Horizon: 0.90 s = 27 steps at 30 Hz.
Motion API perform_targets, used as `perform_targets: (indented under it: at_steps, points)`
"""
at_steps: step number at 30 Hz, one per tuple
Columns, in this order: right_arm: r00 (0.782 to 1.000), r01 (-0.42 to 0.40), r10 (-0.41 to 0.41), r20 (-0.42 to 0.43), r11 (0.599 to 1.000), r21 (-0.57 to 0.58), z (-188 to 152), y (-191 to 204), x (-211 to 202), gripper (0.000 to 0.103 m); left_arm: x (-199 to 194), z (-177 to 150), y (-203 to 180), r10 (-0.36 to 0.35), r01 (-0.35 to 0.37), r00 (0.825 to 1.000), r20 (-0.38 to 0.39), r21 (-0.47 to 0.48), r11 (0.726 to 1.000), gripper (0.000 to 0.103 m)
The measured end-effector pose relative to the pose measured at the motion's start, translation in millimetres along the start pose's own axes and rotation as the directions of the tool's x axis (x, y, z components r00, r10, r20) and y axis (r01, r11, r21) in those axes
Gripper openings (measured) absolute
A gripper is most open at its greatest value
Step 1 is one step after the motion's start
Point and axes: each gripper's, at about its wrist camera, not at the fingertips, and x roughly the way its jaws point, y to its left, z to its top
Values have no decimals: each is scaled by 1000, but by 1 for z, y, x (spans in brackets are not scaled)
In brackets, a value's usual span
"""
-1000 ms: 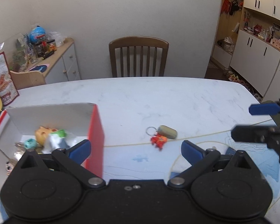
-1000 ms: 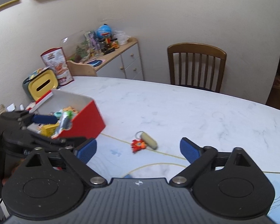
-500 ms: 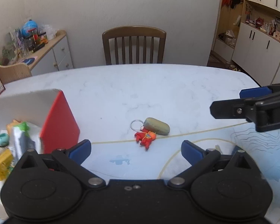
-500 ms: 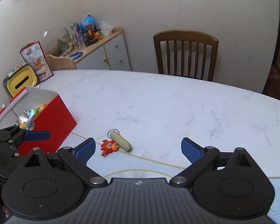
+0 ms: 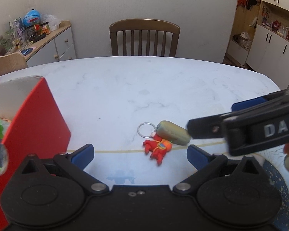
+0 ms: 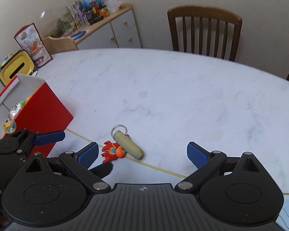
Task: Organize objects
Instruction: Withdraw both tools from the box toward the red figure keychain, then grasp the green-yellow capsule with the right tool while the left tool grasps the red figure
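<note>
Now both claws sit much closer to the one loose item on the white marble-patterned table (image 6: 183, 88) than they did a second ago. That item is a keychain: a metal ring (image 5: 145, 130) joined to a pale olive-green capsule-shaped fob (image 5: 172, 133) and a small red and orange rubber figure (image 5: 157, 147), all lying flat near a thin yellow line on the table.

A second ago the left claw (image 5: 140, 155) looked down into the open red cardboard box (image 5: 36, 119) of small toys at the left. It has since swung away, so the box is only at the left edge of its view and the keychain lies just ahead, between its blue-padded fingers (image 5: 82, 153). Those fingers are spread wide and hold nothing.

The right claw (image 6: 142, 154) has come in from the right; seen from the left wrist, its black finger tip is right next to the capsule's end, though contact cannot be confirmed. It too is spread wide and empty.

Judging from this, the last deposit into the box is finished and the keychain is the next thing to pick up, probably by the right claw.
</note>
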Motion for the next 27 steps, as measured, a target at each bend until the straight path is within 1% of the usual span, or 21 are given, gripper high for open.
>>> perform_targets:
  at_steps: [8,14,17,19,20,22,27]
  points:
    - [999,-10,10,-44,1000,-6,2,4,24,98,13,-1,-3,-21,21,1000,11,9,1000,102]
    - [999,-19,18,-47,999,-32,3,9,28,92,19,-3,-4,-39,39,999,10,3,999,95]
    - [999,-23,21,-48,999,-38,3,9,29,83,19,-4,-4,-45,45,999,19,8,999,91]
    - [998,-27,25,-50,999,-40,3,8,30,74,21,-4,-2,-49,49,999,17,-1,999,86]
    - [998,-31,29,-52,999,-41,3,8,31,72,22,-5,-2,-54,54,999,10,-4,999,84]
    - [998,-39,36,-57,998,-44,3,9,32,64,24,-5,-2,-60,60,998,1,-8,998,77]
    - [997,-50,46,-69,997,-59,5,14,37,55,31,-4,-2,-73,73,997,-12,-2,997,72]
